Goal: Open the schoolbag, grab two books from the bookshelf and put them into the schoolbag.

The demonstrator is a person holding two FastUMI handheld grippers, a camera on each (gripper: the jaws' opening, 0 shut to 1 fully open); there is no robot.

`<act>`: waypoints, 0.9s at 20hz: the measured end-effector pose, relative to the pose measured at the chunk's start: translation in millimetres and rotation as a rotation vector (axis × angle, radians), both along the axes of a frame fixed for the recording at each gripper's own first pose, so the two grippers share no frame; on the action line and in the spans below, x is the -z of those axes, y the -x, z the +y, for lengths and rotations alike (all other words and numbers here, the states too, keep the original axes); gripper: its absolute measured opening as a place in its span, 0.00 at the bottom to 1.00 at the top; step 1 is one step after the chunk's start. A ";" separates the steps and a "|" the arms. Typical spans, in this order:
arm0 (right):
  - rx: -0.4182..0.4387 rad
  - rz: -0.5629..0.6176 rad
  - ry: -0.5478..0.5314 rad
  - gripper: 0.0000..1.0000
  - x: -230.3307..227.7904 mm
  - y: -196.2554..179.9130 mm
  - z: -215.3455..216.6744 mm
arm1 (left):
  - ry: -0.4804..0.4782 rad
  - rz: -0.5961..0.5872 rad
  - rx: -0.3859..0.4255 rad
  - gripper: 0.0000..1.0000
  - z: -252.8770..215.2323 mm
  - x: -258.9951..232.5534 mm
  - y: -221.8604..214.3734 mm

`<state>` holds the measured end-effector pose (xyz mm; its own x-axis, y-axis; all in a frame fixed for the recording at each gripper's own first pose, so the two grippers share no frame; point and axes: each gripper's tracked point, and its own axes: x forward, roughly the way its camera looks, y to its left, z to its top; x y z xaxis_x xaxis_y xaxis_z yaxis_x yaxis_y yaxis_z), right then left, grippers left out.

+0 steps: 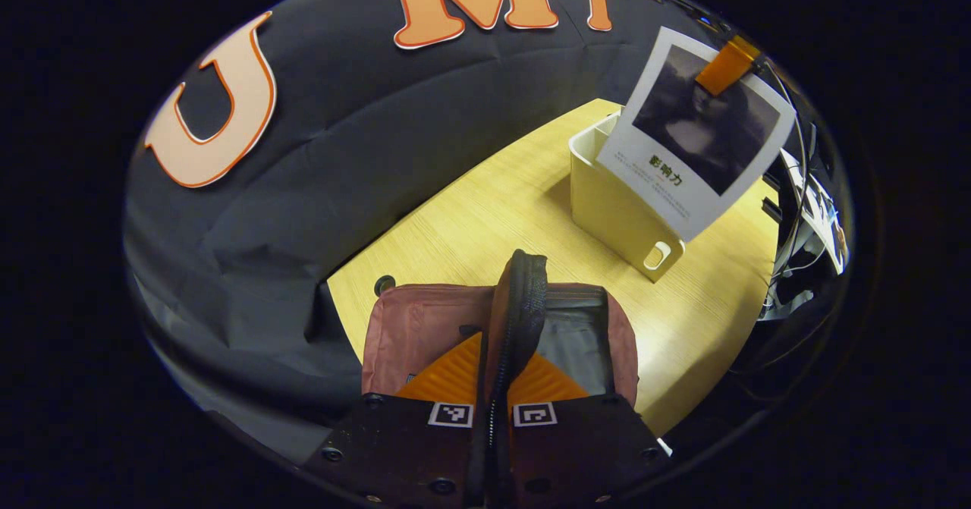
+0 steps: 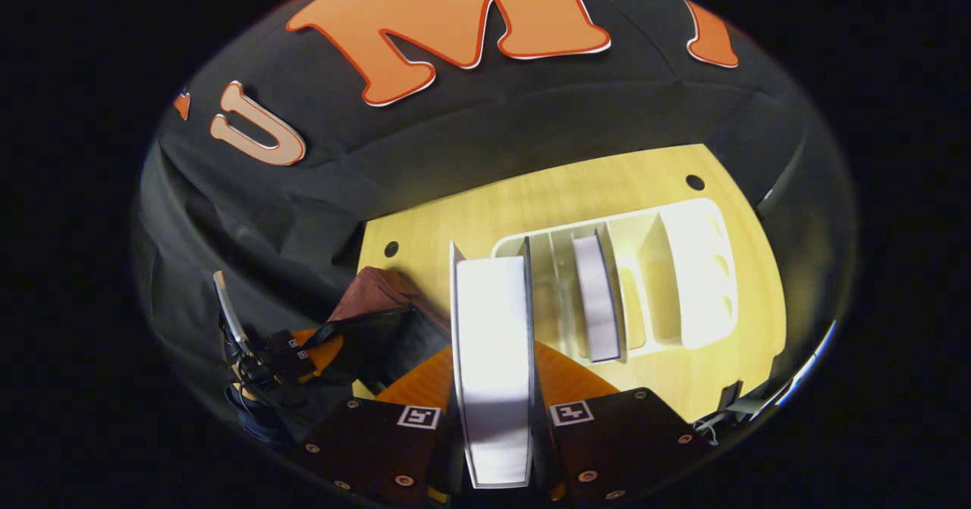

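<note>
The dusty-pink schoolbag [image 1: 417, 327] stands on the wooden table, its top open onto a grey lining. My left gripper [image 1: 504, 376] is shut on the bag's black handle strap [image 1: 523, 289] and holds it up. To the right stands the white bookshelf [image 1: 614, 205]. Above it hangs a white-covered book [image 1: 698, 130] with a dark picture, gripped at its top by my right gripper [image 1: 728, 65]. In the right gripper view that book [image 2: 493, 327] shows page-edge on, with my right gripper [image 2: 493, 376] shut on it. A second book [image 2: 597, 296] stands in the bookshelf [image 2: 690, 266]. The bag [image 2: 379, 289] and left gripper [image 2: 303, 353] lie to the left.
The light wooden table [image 1: 485, 221] reaches back to the black cloth wall and has small round holes [image 2: 695, 182] near its corners. Cables and clutter [image 1: 812, 213] hang past the table's right edge. Bare tabletop lies between bag and bookshelf.
</note>
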<state>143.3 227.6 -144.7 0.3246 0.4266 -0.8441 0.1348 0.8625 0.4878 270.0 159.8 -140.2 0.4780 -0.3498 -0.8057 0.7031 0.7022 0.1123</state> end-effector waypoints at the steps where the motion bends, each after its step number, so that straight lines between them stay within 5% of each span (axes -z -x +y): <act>1: -0.003 0.007 -0.027 0.38 3.9 5.7 9.1 | 0.007 0.001 -0.004 0.05 0.4 -0.4 1.5; 9: -0.017 0.014 -0.187 0.37 22.6 25.1 90.3 | 0.027 0.012 -0.070 0.05 4.3 3.6 5.0; 18: 0.066 0.038 -0.319 0.37 78.0 47.5 184.9 | 0.088 0.035 -0.155 0.05 1.2 3.0 10.9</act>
<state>95.8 412.6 -222.7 0.3312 0.6504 -0.6835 0.2089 0.6559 0.7254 259.1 160.9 -143.2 0.5042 -0.3442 -0.7920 0.5879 0.8086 0.0230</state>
